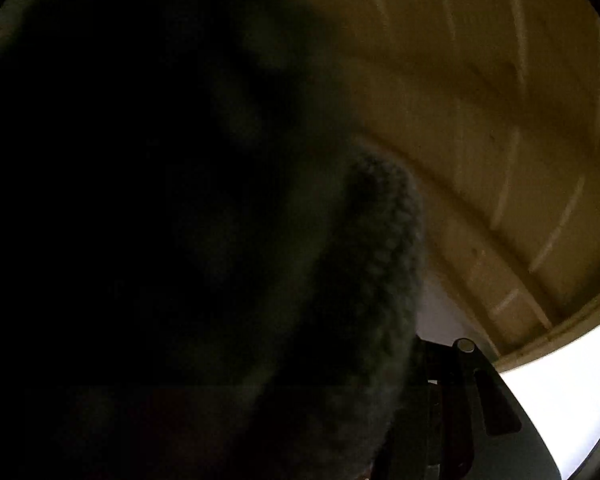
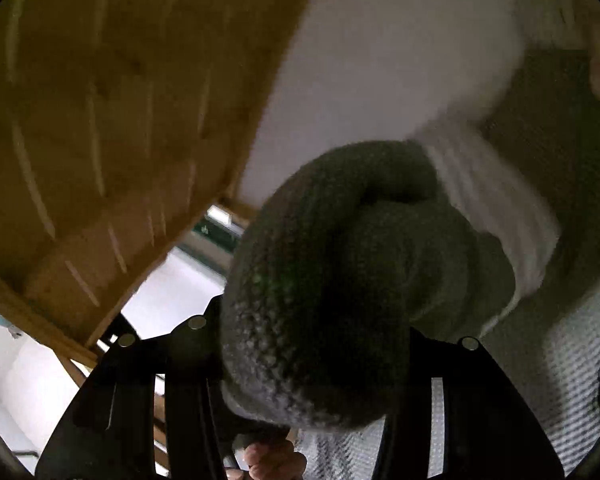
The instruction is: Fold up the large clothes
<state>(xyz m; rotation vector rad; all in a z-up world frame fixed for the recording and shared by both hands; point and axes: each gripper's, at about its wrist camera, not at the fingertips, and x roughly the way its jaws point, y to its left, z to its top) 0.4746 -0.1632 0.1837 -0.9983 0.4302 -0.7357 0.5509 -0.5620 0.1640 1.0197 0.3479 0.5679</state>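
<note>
A thick dark green knitted garment (image 2: 340, 280) bunches between the fingers of my right gripper (image 2: 320, 380), which is shut on it and held up high, pointing toward the ceiling. In the left wrist view the same green knit (image 1: 372, 260) hangs right over the lens and blacks out most of the frame. Only the right finger (image 1: 468, 392) of my left gripper shows, with the knit lying against it. Whether the left jaws are closed is hidden by the cloth.
A slatted wooden structure (image 2: 100, 120) slants overhead, also in the left wrist view (image 1: 500, 100). A white wall or ceiling (image 2: 380, 60) is behind. The person's white-sleeved arm (image 2: 500, 208) and a hand (image 2: 272, 460) are close to the right gripper.
</note>
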